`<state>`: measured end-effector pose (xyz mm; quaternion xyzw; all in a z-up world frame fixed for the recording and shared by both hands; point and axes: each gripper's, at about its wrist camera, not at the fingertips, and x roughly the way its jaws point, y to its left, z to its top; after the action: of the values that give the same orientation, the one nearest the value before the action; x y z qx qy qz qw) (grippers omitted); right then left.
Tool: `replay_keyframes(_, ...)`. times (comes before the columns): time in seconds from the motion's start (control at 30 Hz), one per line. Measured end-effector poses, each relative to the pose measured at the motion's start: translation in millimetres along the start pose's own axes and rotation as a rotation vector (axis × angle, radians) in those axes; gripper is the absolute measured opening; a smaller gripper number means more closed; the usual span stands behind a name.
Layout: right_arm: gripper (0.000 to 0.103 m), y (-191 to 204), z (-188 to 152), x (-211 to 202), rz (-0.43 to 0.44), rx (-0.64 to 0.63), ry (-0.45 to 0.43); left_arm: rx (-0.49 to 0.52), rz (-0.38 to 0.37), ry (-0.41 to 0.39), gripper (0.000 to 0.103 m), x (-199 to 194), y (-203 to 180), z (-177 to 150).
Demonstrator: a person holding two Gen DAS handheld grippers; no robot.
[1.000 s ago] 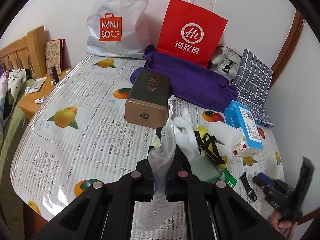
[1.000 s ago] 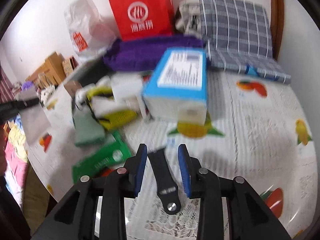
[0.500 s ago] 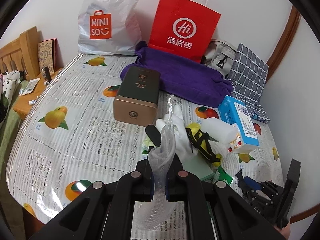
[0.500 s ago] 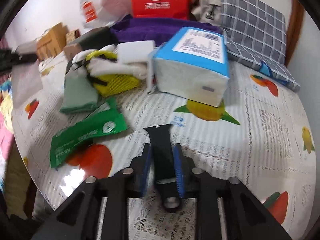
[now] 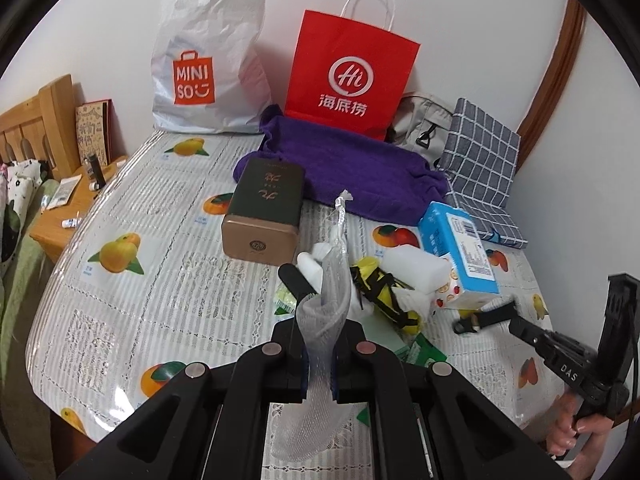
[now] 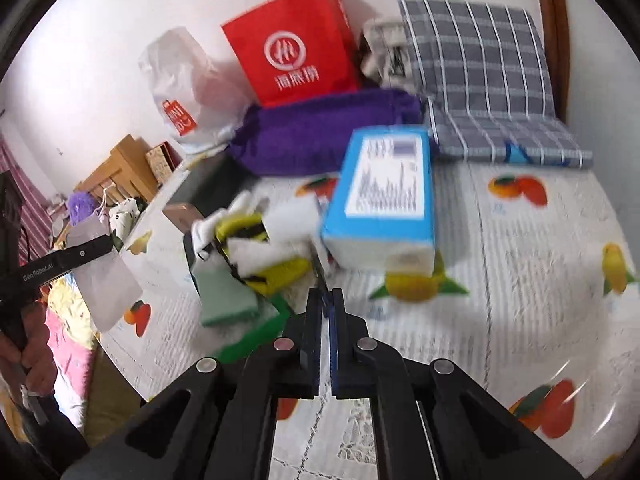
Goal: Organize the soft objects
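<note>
Nearest in the left wrist view, the left gripper (image 5: 320,344) has its jaws clamped on a white foam net sleeve (image 5: 326,312), which runs up between them and ends in a thin twisted tip above the worktop (image 5: 152,280).

Low on the right of that view, the right gripper (image 5: 486,317) is raised off the fruit-print cover with a black strap (image 5: 480,319) pinched at its tip; its jaws have just been closing and now meet on the strap. Its own camera is blurred.

Just beyond lies a heap: a yellow and black soft toy (image 5: 384,292), a white foam block (image 5: 416,266) and a blue tissue pack (image 5: 460,252). Farther back are a dark box (image 5: 266,208), a purple towel (image 5: 352,168), then a red paper bag (image 5: 350,76) and a white plastic bag (image 5: 208,60) against the wall.
</note>
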<state>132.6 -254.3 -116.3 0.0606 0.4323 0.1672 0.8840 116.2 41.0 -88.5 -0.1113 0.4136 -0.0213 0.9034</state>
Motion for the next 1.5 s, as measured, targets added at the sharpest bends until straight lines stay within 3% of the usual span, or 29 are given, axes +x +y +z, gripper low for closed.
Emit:
replay_keyframes(0.33, 0.008, -21, -36, 23, -0.038, 0.002, 0.064, 0.001, 0.016, 0.008, 0.007, -1, 2, -1)
replay_keyframes(0.37, 0.012, -24, -39, 24, -0.043, -0.003, 0.064, 0.003, 0.015, 0.01, 0.007, 0, 2, -1)
replay_keyframes(0.43, 0.041, -28, -42, 27, -0.067, -0.02, 0.061, 0.008, 0.016, 0.014, 0.007, 2, 1, -1)
replay_keyframes(0.5, 0.052, -30, -43, 30, -0.104, -0.055, 0.051, 0.007, 0.015, 0.018, 0.007, 6, 1, 0)
replay_keyframes(0.57, 0.054, -31, -41, 36, -0.119, -0.106, 0.054, 0.005, 0.015, 0.024, 0.007, 9, 2, 1)
replay_keyframes(0.63, 0.066, -32, -39, 44, -0.133, -0.139, 0.048, 0.008, 0.017, 0.032, 0.007, 14, 1, 1)
replay_keyframes(0.8, 0.069, -27, -36, 66, -0.099, -0.226, 0.072, 0.014, 0.023, 0.05, 0.007, 24, 0, 2)
replay_keyframes(0.93, 0.072, -13, -43, 80, -0.16, -0.352, 0.072, 0.014, 0.026, 0.06, 0.007, 30, 1, 2)
replay_keyframes(1.0, 0.071, -19, -39, 81, -0.136, -0.309, 0.098, 0.007, 0.026, 0.064, 0.007, 33, 2, 2)
replay_keyframes(1.07, 0.058, -27, -33, 82, -0.136, -0.257, 0.097, 0.001, 0.025, 0.071, 0.007, 37, 3, 2)
replay_keyframes(1.13, 0.022, -36, -27, 82, -0.159, -0.202, 0.093, 0.001, 0.022, 0.078, 0.007, 39, 3, 1)
replay_keyframes(1.17, 0.016, -38, -24, 82, -0.146, -0.176, 0.104, 0.004, 0.021, 0.08, 0.007, 40, 3, 0)
replay_keyframes(1.4, 0.009, -35, -23, 76, -0.153, -0.139, 0.108, -0.007, 0.015, 0.078, 0.007, 41, 7, -1)
replay_keyframes(1.5, 0.008, -36, -21, 69, -0.108, -0.088, 0.1, -0.011, 0.015, 0.076, 0.007, 40, 12, 1)
